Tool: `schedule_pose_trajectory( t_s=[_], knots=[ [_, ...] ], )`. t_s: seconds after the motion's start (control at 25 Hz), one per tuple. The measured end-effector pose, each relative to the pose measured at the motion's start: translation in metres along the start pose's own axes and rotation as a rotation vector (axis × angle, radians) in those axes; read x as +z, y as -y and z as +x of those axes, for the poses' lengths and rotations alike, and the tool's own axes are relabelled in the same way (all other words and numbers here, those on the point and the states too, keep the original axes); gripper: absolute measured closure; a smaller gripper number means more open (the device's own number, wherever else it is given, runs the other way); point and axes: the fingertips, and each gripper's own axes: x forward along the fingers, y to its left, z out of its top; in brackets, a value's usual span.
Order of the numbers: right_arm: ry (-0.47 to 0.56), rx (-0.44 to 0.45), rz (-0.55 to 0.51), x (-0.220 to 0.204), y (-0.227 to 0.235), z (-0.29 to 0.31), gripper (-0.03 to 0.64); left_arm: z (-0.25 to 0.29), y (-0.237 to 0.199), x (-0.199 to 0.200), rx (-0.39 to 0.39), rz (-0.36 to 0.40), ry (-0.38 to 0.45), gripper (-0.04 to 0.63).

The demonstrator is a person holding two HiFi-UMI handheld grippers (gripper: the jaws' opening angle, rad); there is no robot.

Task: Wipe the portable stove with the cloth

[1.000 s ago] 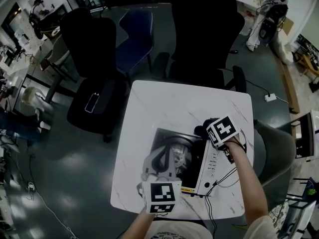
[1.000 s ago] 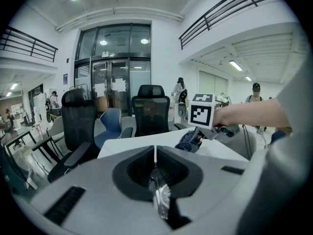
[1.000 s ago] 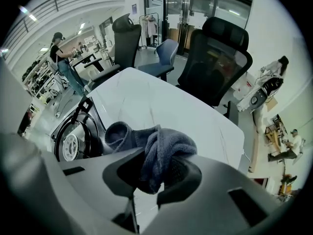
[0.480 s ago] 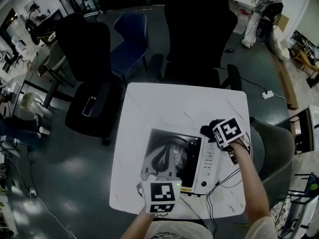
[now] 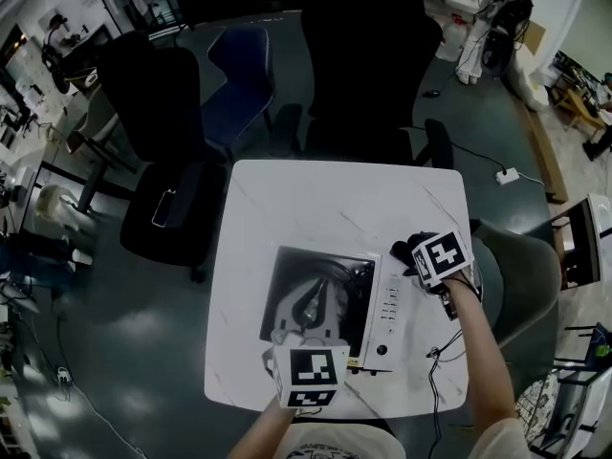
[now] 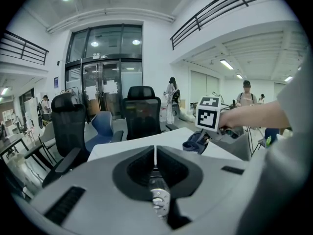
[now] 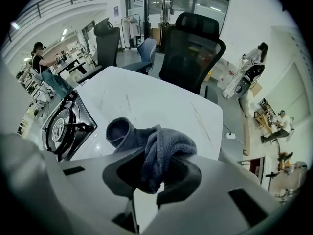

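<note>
Portable stove (image 5: 356,299) on the near half of a white marbled table (image 5: 316,199). It has a dark square top with a round burner under pan supports, and a white strip with a row of small controls along its right side. The right gripper (image 7: 159,180), just off the stove's far-right corner, pinches a bunched blue-grey cloth (image 7: 154,153), whose folds bulge past the jaws above the table. The left gripper (image 6: 154,155) lies over the stove's near-left part, jaws pressed together with nothing between them.
</note>
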Motion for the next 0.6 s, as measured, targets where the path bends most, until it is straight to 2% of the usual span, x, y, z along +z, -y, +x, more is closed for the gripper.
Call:
schedule_pose_trajectory(
  t_s=[0.4, 0.6],
  knots=[
    [-0.014, 0.044, 0.061, -0.037, -0.004, 0.015, 0.541, 0.004, 0.02, -0.006, -0.011, 0.017, -0.027, 0.573],
    [0.018, 0.089, 0.118, -0.052, -0.011, 0.023, 0.541, 0.003, 0.031, -0.008, -0.008, 0.025, -0.027, 0.572]
  ],
)
